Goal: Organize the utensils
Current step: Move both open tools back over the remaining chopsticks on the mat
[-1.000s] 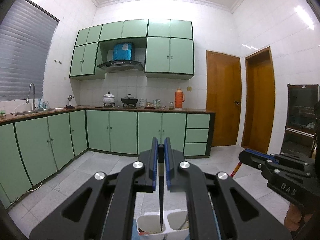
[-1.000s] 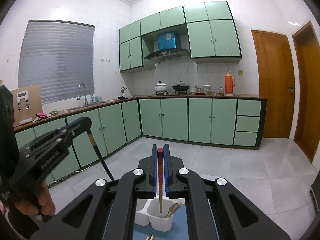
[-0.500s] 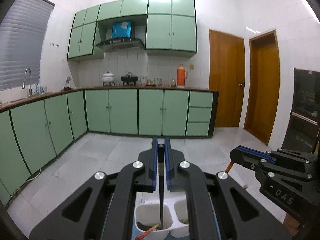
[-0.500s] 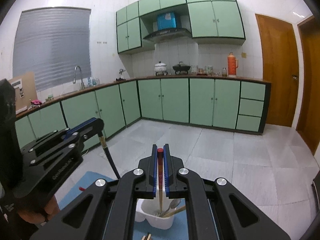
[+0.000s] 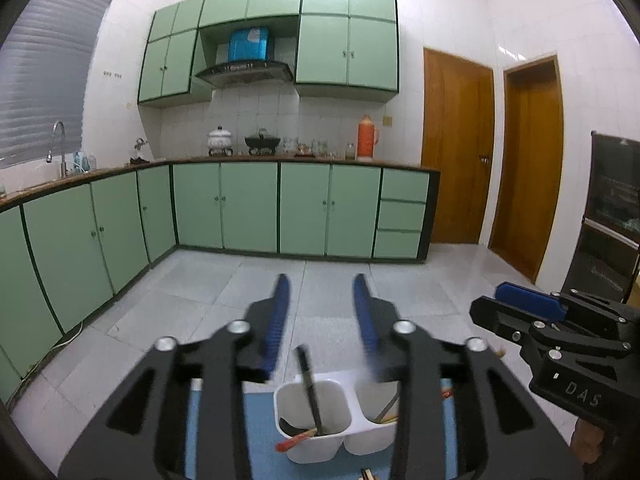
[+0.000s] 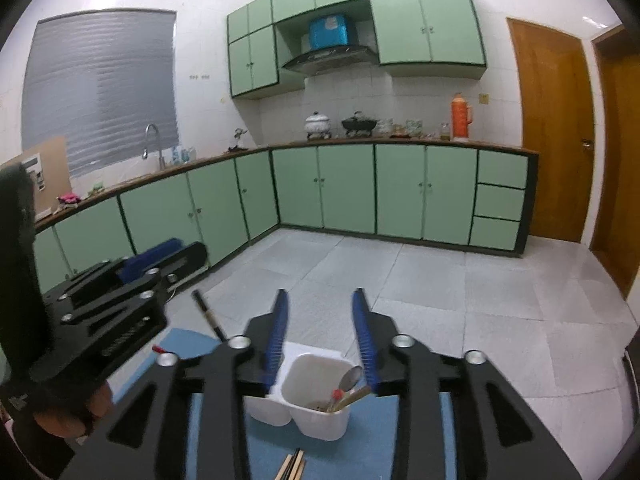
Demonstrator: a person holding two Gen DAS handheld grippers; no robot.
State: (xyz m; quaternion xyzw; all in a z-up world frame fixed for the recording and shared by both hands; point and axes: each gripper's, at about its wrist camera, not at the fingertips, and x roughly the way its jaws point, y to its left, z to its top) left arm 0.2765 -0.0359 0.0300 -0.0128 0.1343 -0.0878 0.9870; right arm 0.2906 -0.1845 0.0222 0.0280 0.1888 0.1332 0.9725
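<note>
A white two-compartment utensil holder (image 5: 334,432) stands on a blue mat (image 5: 256,428). My left gripper (image 5: 320,312) is open above it; a black chopstick (image 5: 310,392) stands in the left compartment, free of the fingers. My right gripper (image 6: 320,320) is open above the holder (image 6: 304,404); a red-tipped wooden chopstick (image 6: 334,398) and a metal spoon (image 6: 350,376) rest in the right compartment. The black chopstick also shows in the right wrist view (image 6: 208,314). Each gripper shows in the other's view: the right one (image 5: 560,344), the left one (image 6: 120,300).
Loose chopsticks (image 6: 292,466) lie on the mat in front of the holder. Green kitchen cabinets (image 5: 248,208) run along the far and left walls. Grey tiled floor lies beyond the mat. Wooden doors (image 5: 456,152) stand at the right.
Both grippers opened and let go of their chopsticks, which dropped into the holder: the black one into the left compartment, the red-tipped one into the right. Both views tilted downward.
</note>
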